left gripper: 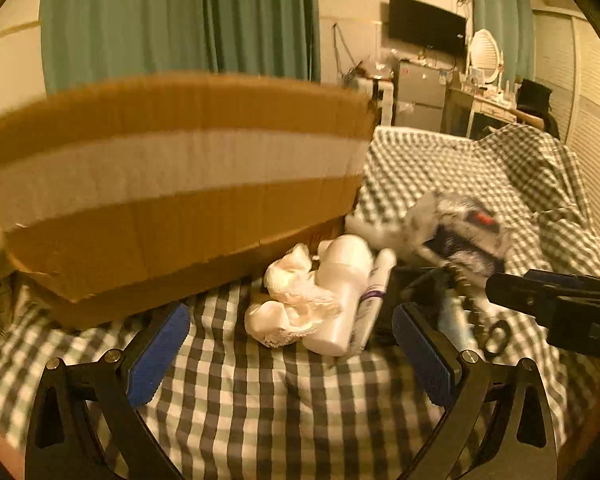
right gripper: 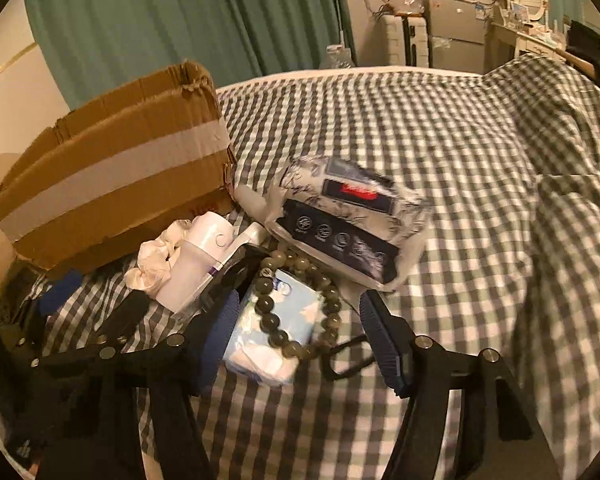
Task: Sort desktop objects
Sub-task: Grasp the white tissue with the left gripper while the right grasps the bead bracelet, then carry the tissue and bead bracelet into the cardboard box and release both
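Care matters: right gripper (right gripper: 300, 336), jaws spread astride the tissue pack (right gripper: 272, 332) and bead bracelet (right gripper: 296, 308), should centre before pinching; left gripper (left gripper: 292, 356) spread, empty.

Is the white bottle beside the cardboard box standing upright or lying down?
Lying down. The white bottle rests on its side on the checked cloth, cap end toward the cardboard box, between the cream scrunchie and a slim tube.

Warm yellowish light fills a bedroom. Teal curtains (left gripper: 180, 20) hang along the pale far wall. A bed (right gripper: 420, 140) wears a green-and-white checked cover. Beyond it stand a wall-mounted black screen (left gripper: 426, 24), a grey cabinet (left gripper: 420, 96) and a dressing table with an oval white mirror (left gripper: 485, 56).
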Tool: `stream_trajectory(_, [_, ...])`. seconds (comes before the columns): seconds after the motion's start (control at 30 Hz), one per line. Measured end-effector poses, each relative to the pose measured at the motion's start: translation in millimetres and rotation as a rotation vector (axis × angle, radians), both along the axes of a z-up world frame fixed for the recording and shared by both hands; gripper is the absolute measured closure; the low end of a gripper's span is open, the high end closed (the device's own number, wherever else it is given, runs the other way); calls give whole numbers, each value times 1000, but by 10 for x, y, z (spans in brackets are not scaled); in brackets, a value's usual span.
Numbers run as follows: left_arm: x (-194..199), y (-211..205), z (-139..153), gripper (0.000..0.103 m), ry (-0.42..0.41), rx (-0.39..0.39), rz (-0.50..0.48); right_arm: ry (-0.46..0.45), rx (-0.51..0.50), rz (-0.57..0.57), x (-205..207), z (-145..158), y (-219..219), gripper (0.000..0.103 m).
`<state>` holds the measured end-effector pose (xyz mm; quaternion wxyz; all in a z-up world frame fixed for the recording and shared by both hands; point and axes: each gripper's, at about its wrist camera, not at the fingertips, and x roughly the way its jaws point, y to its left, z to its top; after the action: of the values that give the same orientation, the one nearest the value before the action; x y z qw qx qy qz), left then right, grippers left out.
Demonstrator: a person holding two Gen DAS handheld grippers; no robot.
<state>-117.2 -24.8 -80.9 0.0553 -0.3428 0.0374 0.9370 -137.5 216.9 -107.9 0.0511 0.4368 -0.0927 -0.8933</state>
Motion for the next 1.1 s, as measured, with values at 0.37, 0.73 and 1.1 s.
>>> stream_trajectory(0.37, [-306,-207,-198,0,-21,118,57,-67,20,40,-173,-246,-142,68])
stream_trajectory(0.73, [-238,-217,-212,88,-72,123,-48,-43,4,82,26,-146,-192,92])
stream_trajectory(1.1, [106,-389,104,93,-30,181,-111,13,-24,65,463,194,-122,92])
